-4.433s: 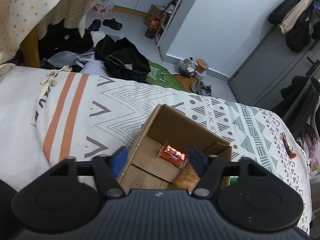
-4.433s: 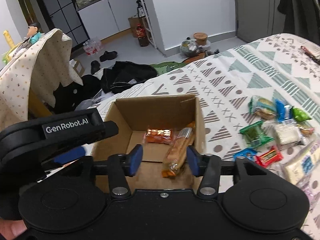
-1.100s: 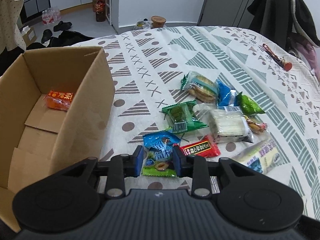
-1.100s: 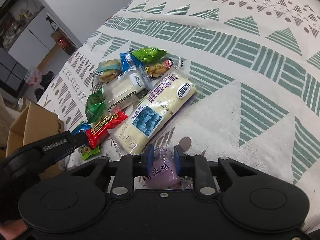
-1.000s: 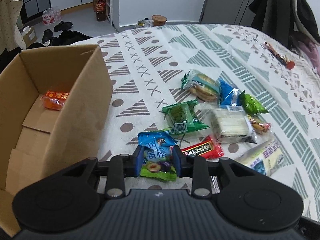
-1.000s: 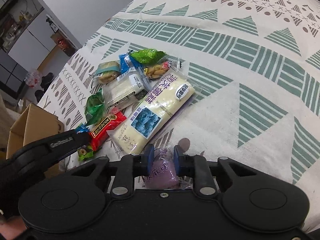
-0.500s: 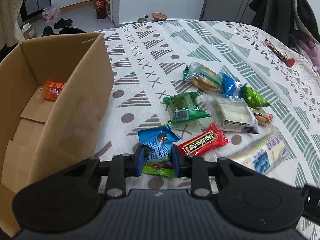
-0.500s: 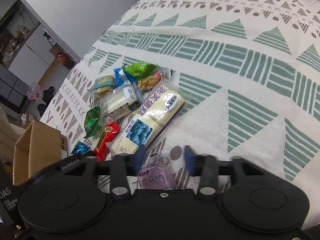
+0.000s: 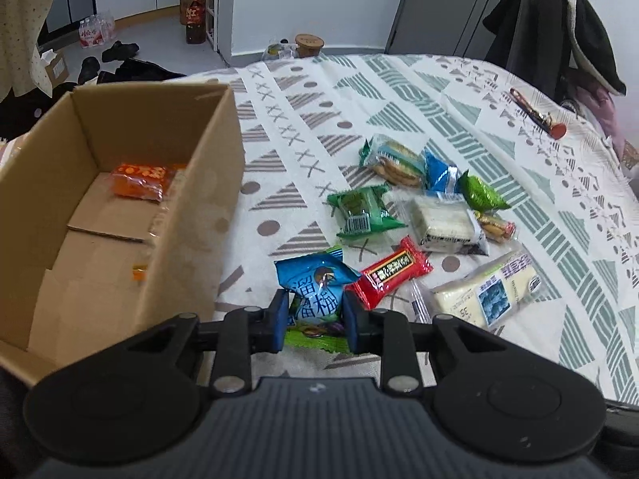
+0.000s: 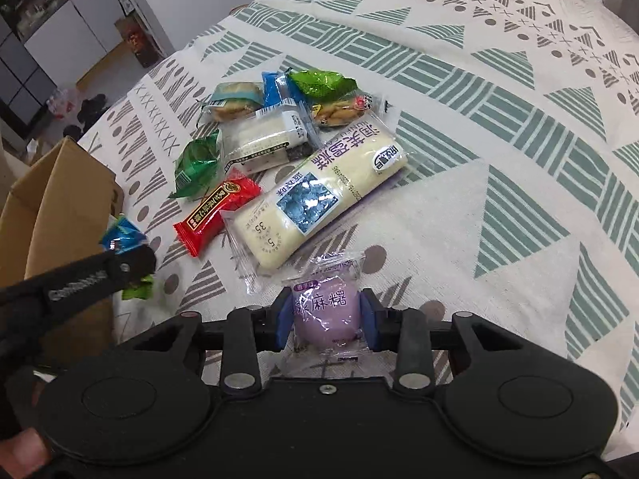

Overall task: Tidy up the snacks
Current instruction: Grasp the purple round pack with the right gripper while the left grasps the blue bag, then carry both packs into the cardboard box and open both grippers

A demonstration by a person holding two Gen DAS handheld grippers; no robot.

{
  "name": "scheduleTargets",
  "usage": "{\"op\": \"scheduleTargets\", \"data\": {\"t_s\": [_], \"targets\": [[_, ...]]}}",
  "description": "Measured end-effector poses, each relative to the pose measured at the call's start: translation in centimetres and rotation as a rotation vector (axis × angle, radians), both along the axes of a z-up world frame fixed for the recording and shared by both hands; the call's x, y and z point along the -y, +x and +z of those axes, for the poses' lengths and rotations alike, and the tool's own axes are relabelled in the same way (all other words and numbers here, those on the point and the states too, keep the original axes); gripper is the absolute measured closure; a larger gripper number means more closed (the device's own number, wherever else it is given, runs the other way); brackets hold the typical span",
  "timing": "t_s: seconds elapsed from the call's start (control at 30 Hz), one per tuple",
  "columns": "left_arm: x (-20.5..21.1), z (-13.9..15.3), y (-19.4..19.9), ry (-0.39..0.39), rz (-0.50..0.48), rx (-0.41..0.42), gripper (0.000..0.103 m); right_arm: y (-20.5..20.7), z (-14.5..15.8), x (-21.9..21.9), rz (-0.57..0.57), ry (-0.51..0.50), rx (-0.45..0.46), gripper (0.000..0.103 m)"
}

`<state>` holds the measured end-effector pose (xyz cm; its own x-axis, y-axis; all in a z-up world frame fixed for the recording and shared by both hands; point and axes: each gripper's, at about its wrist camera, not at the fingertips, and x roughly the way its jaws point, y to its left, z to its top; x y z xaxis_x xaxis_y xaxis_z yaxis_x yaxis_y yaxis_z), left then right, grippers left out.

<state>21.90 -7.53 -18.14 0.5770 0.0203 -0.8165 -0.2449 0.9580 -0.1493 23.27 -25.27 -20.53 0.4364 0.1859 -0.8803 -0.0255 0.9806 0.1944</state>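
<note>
My left gripper (image 9: 313, 319) is shut on a blue snack packet (image 9: 315, 283), right beside the open cardboard box (image 9: 191, 239). An orange packet (image 9: 137, 181) lies inside the box. My right gripper (image 10: 325, 319) is open, its pads close on either side of a purple mochi packet (image 10: 325, 303) that rests on the patterned bedspread. Just beyond it lie a long white cake packet (image 10: 315, 195) and a red bar (image 10: 217, 211). The right wrist view also shows the left gripper (image 10: 100, 275) holding the blue packet next to the box (image 10: 52, 207).
Several more snacks lie together on the bed: a green packet (image 9: 359, 211), a white sandwich cake (image 9: 443, 221), a biscuit packet (image 9: 393, 157). A red-capped stick (image 9: 537, 117) lies far right. Coats (image 9: 567, 32) hang behind; clothes and shoes are scattered on the floor.
The right gripper let go of the purple packet, opened wide, then narrowed around it again. The left gripper closed on the blue packet and has kept hold of it.
</note>
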Motion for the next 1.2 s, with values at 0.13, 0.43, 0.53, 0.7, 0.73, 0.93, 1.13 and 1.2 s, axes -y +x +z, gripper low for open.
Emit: {"op": "scheduleTargets", "data": {"t_s": [0.13,0.43,0.53,0.7,0.73,0.93,1.13,1.2], "targets": [[-0.7,1.1,-0.7,-0.013,-0.001,0.023,0.076,-0.5,0.7,0.2,-0.016,0.014,0.030,0.071],[-2.1,3.2,-2.4,-0.040,-0.009,0.062,0.076,-1.7,3.2,0.1,-0.068,-0.012,0.105,0.072],[-2.5,3.9,-2.7,-0.053,-0.007,0.078,0.076,-2.3,4.1,-0.4,-0.068,-0.009,0.124,0.072],[-3.4,5.8,-3.7,-0.065,-0.003,0.127,0.076,-3.1,6.4,-1.4,-0.075,0.007,0.174,0.072],[-3.7,6.1,-3.8,-0.067,0.001,0.135,0.076,-3.2,6.8,-1.6,-0.074,0.012,0.183,0.072],[-6.7,7.9,-4.3,-0.072,0.053,0.177,0.076,-3.7,9.1,-3.1,-0.056,0.028,0.239,0.072],[-9.2,9.1,-5.0,-0.077,0.093,0.197,0.076,-3.9,10.5,-4.8,-0.037,0.027,0.268,0.072],[-9.8,9.3,-5.0,-0.087,0.103,0.201,0.076,-4.0,10.8,-5.4,-0.030,0.025,0.276,0.072]]}}
